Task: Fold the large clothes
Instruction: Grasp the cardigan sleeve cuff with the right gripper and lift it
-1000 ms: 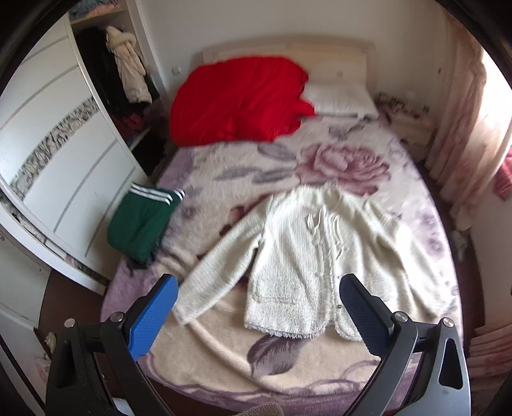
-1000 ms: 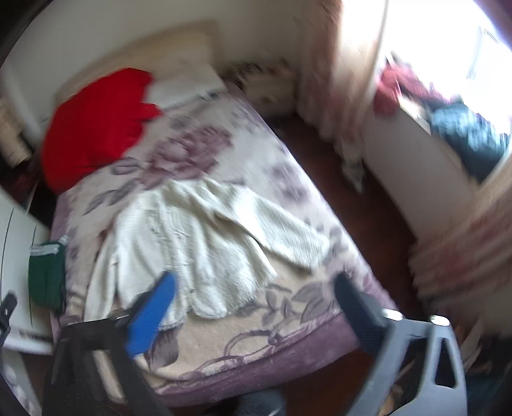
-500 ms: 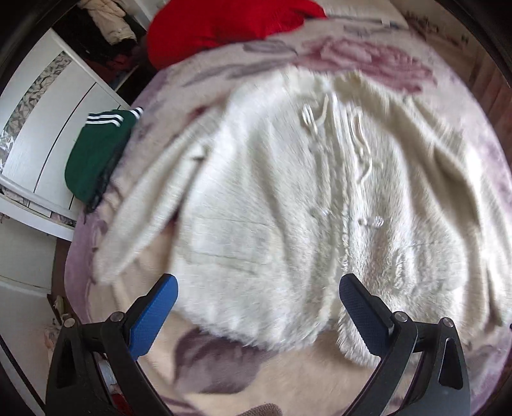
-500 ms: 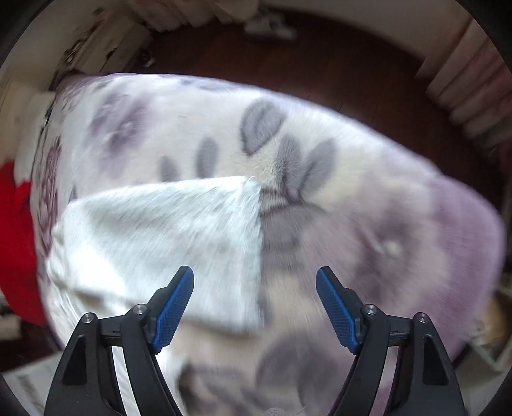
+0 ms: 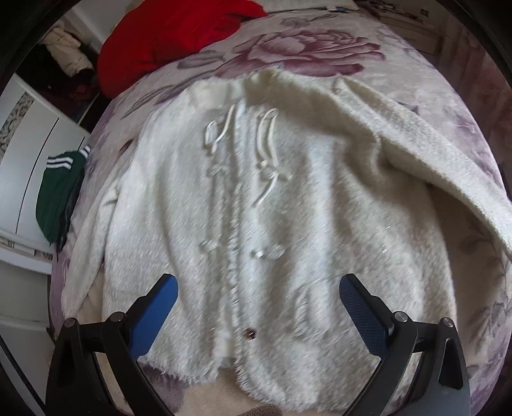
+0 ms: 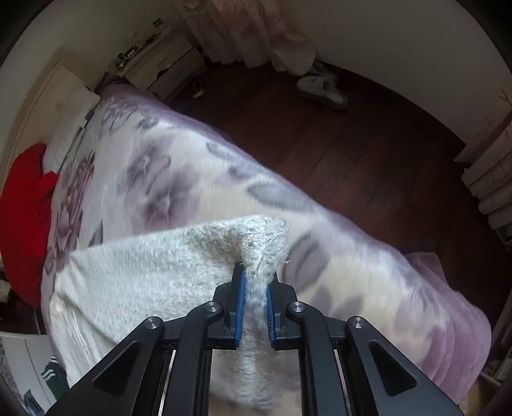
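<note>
A fluffy white cardigan [image 5: 256, 208] is lying front-up on the bed [image 5: 320, 54], spread over a blanket printed with large purple roses. Its white cords and small buttons are running down the middle of the front. The left tongs [image 5: 257, 297] are hanging above the lower part of the cardigan with the two blue pads standing wide apart and nothing between them; one pad is sitting to each side of the button line.

The right tongs [image 6: 255, 288] are pinching the end of the cardigan's sleeve [image 6: 256, 240], the blue pads pressed together on the bunched white fabric. In the left wrist view that sleeve is showing as a raised band running across the right side of the cardigan.

A red blanket [image 5: 172, 38] is lying bunched at the head of the bed. A green garment with white stripes [image 5: 59, 192] is lying at the bed's left edge, beside a white wardrobe [image 5: 19, 153]. A pair of light slippers [image 6: 323, 88] is sitting on the dark wooden floor [image 6: 368, 160] near the curtain [image 6: 249, 28].
</note>
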Motion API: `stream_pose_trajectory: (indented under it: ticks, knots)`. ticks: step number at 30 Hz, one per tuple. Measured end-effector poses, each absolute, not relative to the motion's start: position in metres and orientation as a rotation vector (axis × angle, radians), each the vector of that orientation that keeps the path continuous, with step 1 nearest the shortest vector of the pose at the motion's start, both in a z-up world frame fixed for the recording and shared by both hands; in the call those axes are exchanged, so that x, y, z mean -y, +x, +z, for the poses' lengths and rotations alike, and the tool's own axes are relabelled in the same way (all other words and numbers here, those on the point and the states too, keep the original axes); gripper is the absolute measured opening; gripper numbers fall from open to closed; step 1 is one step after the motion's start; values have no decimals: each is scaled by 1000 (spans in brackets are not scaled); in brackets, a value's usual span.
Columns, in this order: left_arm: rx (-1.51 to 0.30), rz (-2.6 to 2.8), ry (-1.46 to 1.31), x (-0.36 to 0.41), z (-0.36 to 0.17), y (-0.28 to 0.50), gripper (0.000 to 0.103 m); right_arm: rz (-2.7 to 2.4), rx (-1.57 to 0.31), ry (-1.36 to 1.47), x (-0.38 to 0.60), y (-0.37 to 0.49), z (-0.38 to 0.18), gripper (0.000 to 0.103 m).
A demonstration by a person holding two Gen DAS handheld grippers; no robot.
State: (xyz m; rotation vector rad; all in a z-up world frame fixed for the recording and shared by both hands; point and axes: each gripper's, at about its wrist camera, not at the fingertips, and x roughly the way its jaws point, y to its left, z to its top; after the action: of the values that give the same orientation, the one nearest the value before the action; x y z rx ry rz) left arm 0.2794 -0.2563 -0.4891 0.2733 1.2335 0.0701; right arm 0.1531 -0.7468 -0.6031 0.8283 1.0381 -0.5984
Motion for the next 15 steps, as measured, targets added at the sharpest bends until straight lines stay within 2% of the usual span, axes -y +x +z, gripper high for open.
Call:
stream_pose_trajectory:
  ticks: [1, 3, 4, 6, 8, 11, 15]
  knots:
    - [-1230, 60, 280, 263, -490, 281, 103, -584, -1077, 831, 753, 164, -611, 13]
    - [-1233, 54, 290, 271, -494, 281, 103, -613, -1144, 841, 757, 170, -620, 32]
    - [-1237, 48, 292, 272, -496, 279, 103, -615, -1138, 863, 757, 166, -624, 38]
    - [-1253, 36, 304, 276, -503, 276, 103, -618, -1088, 916, 754, 146, -621, 69]
    - [-1275, 31, 325, 275, -511, 269, 103, -667, -1049, 1029, 745, 118, -622, 75]
    - [-1305, 45, 335, 270, -520, 265, 103, -681, -1004, 1298, 737, 68, -640, 75]
    - [-1339, 76, 299, 253, -528, 261, 103, -638, -923, 1593, 709, 56, -704, 75]
